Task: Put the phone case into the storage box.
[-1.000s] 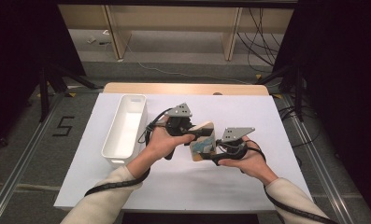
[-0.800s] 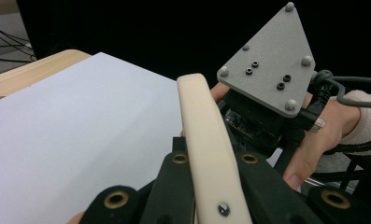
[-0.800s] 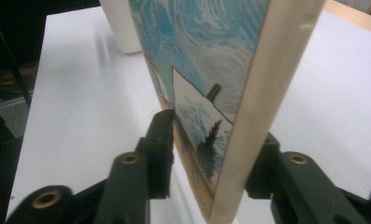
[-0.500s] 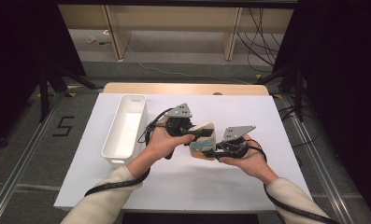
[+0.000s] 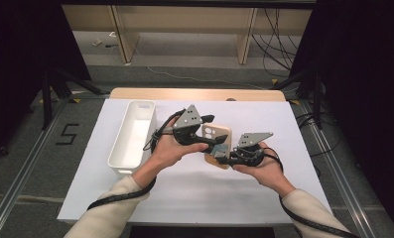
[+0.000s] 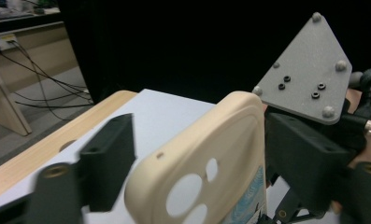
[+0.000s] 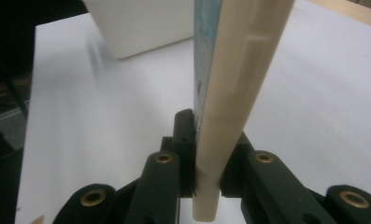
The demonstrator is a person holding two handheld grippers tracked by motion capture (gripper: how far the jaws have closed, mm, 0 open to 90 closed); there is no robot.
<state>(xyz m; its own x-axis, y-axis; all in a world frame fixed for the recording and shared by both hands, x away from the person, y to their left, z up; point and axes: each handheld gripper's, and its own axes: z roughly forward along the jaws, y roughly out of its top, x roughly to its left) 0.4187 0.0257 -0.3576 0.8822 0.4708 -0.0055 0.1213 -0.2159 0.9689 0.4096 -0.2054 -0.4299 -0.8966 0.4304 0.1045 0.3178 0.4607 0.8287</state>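
Note:
A cream phone case point(image 5: 224, 134) with camera cut-outs, fitted on a phone with a bluish face, is held up on edge above the white table sheet point(image 5: 194, 198). My right gripper point(image 5: 221, 158) is shut on its lower end; in the right gripper view point(image 7: 206, 184) both pads press the case point(image 7: 239, 70), and its jaws have just been closing. My left gripper point(image 5: 212, 130) straddles the upper end. Its jaws have just been opening and now stand open, with the case point(image 6: 206, 168) between them and a gap at the left jaw.
A long white bin point(image 5: 135, 141) stands on the sheet left of my hands, also seen as the white bin point(image 7: 136, 28). The wooden table edge point(image 5: 184, 93) runs along the back. Dark frames, cables and floor lie beyond.
The right gripper's jaws have closed onto the case's lower end. The left gripper's jaws have spread apart around the upper end. Both hands stay where they were.

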